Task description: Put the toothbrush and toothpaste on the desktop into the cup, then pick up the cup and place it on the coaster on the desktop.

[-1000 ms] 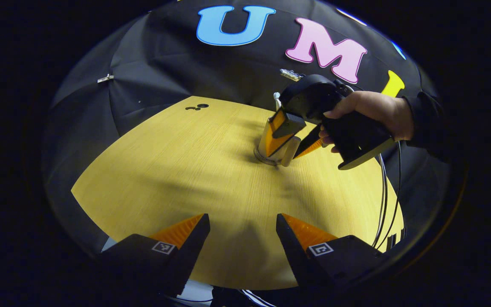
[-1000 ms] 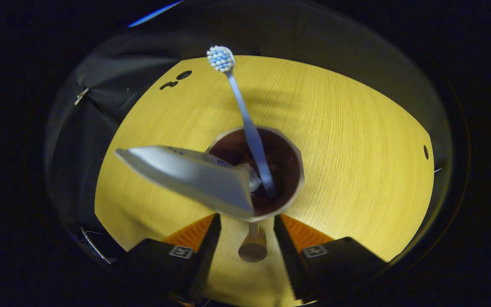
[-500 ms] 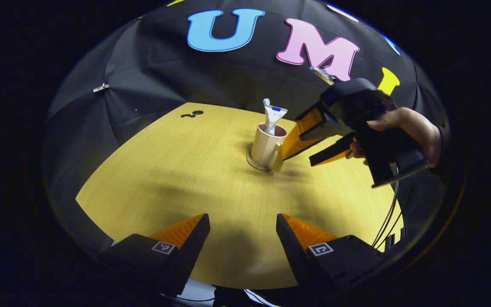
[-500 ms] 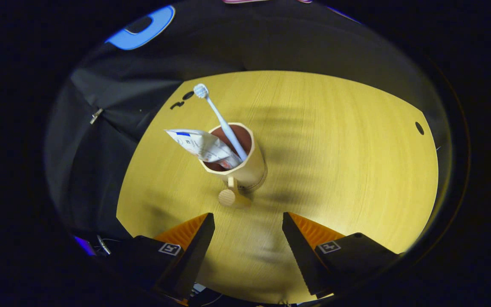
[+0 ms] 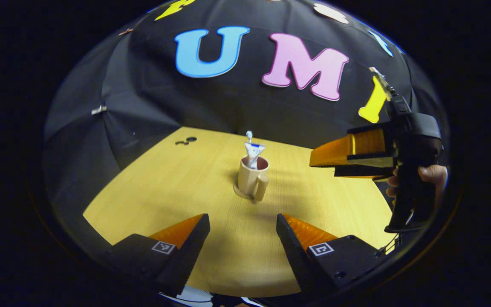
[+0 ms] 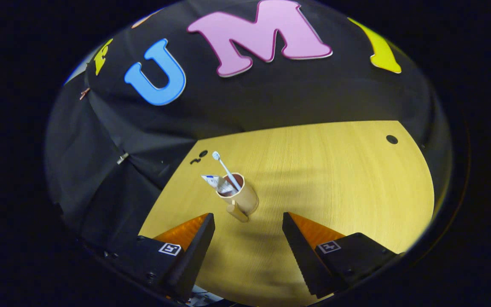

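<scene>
A beige cup (image 5: 252,180) with a side handle stands upright on a round coaster (image 5: 241,195) in the middle of the wooden desktop (image 5: 173,192). A white toothbrush (image 5: 249,136) and a toothpaste tube (image 5: 254,151) stick up out of it. My left gripper (image 5: 243,226) is open, low and well short of the cup. My right gripper (image 5: 323,166) hangs open to the right of the cup, held by a hand (image 5: 434,175). In the right gripper view the cup (image 6: 239,197), toothbrush (image 6: 225,167) and toothpaste (image 6: 214,182) sit just beyond my open right gripper (image 6: 248,224).
Small dark holes mark the desktop at its far left corner (image 5: 187,140) and far right (image 6: 391,139). The black cloth wall (image 5: 228,106) closes off the back and the left side. The desktop's near edge lies right under both grippers.
My right gripper has drawn back and up from the cup's handle, leaving the cup standing on the coaster. Both views have pulled away, so the cup looks smaller.
</scene>
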`<state>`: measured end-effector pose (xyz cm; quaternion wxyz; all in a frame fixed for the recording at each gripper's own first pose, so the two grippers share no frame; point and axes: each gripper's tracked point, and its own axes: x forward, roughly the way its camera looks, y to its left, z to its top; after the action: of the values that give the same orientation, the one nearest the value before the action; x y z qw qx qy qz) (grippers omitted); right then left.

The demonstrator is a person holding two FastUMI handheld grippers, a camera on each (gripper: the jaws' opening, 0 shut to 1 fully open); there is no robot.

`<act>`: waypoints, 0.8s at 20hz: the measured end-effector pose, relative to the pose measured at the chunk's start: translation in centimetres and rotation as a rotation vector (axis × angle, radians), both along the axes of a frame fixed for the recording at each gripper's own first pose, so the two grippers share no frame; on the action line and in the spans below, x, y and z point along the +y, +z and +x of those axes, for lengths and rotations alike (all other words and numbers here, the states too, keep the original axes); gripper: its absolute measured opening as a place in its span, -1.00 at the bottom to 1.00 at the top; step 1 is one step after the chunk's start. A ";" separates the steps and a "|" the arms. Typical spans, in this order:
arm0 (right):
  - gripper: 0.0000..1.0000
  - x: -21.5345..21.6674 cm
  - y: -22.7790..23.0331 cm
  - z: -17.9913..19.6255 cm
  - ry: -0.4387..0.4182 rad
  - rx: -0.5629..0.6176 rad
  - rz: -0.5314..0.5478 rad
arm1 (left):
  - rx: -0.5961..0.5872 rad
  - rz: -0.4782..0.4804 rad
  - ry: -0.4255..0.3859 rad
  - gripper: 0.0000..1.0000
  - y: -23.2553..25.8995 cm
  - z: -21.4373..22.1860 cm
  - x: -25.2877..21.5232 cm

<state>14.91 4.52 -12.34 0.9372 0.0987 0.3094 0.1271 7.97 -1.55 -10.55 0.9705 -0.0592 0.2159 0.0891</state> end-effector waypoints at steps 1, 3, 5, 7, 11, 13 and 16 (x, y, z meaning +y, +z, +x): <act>0.97 -0.7 1.1 -0.5 -0.009 -0.043 0.007 | -0.027 0.030 -0.015 0.96 1.2 0.4 -0.3; 0.96 -1.9 2.7 -1.8 -0.028 -0.103 -0.013 | -0.094 0.050 -0.055 0.95 4.1 0.9 -1.6; 0.97 -2.7 4.3 -3.3 -0.077 -0.170 -0.021 | -0.180 0.051 -0.080 0.95 6.9 1.0 -1.9; 0.97 -3.4 5.9 -4.8 -0.144 -0.235 -0.024 | -0.269 0.066 -0.106 0.95 9.9 0.2 -1.8; 0.96 -4.0 8.2 -9.4 -0.263 -0.357 -0.059 | -0.377 0.048 -0.153 0.94 13.0 -2.9 -0.6; 0.96 -4.5 6.8 -12.3 -0.321 -0.348 -0.116 | -0.391 0.065 -0.191 0.94 13.3 -4.4 0.3; 0.96 -4.0 4.6 -16.6 -0.335 -0.290 -0.151 | -0.370 0.060 -0.224 0.95 12.2 -6.5 1.5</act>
<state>-1.72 0.56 -7.74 0.9846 0.0591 0.1594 -0.0410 1.46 -0.03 1.69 0.9988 -0.0214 0.0368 -0.0254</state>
